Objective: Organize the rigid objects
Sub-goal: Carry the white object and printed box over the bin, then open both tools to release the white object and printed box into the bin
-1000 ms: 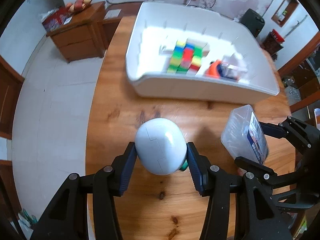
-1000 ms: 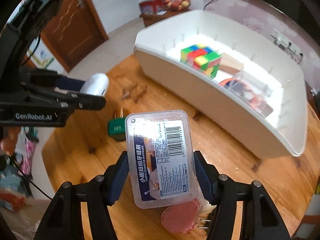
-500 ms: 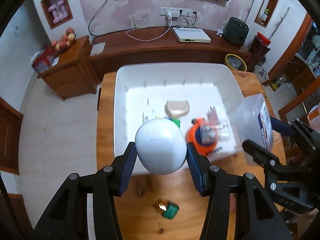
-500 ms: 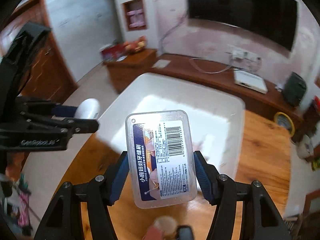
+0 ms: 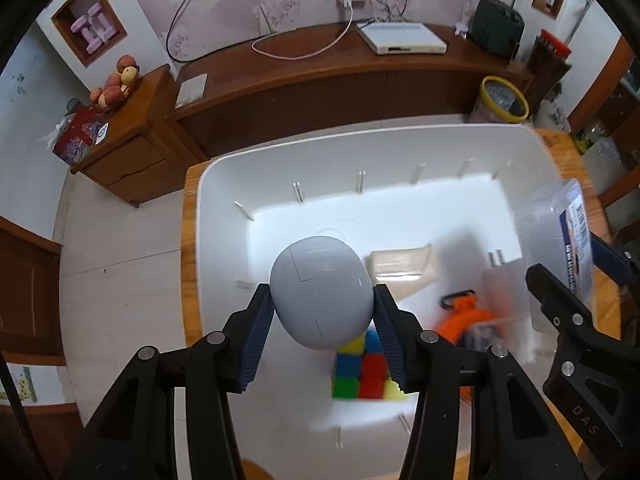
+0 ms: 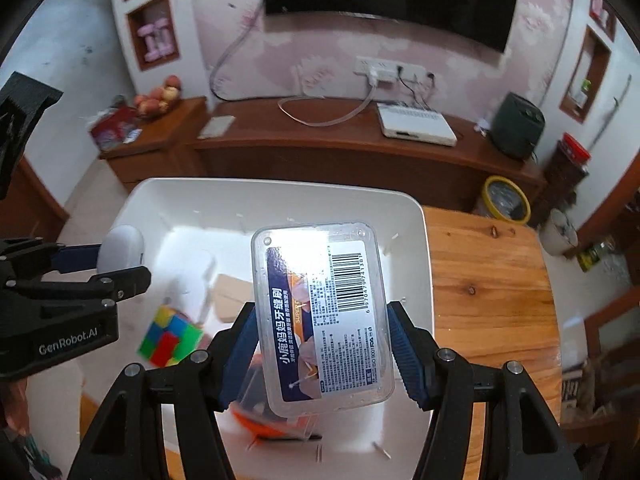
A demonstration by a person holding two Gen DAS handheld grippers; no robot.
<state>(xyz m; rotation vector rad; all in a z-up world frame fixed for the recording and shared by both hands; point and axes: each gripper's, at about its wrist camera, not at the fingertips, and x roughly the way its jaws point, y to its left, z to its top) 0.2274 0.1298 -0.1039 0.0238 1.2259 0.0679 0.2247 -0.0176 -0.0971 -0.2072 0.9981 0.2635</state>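
Left gripper (image 5: 322,312) is clamped on a pale grey egg-shaped case (image 5: 321,292), held above the white bin (image 5: 280,160) on the wooden table (image 6: 488,280). Right gripper (image 6: 322,354) is clamped on a clear plastic box (image 6: 322,316) with a barcode label, also held over the bin, to the right of the case. In the bin: a multicoloured puzzle cube (image 5: 366,372), a tan box (image 5: 400,266), an orange object (image 5: 464,316), partly blurred.
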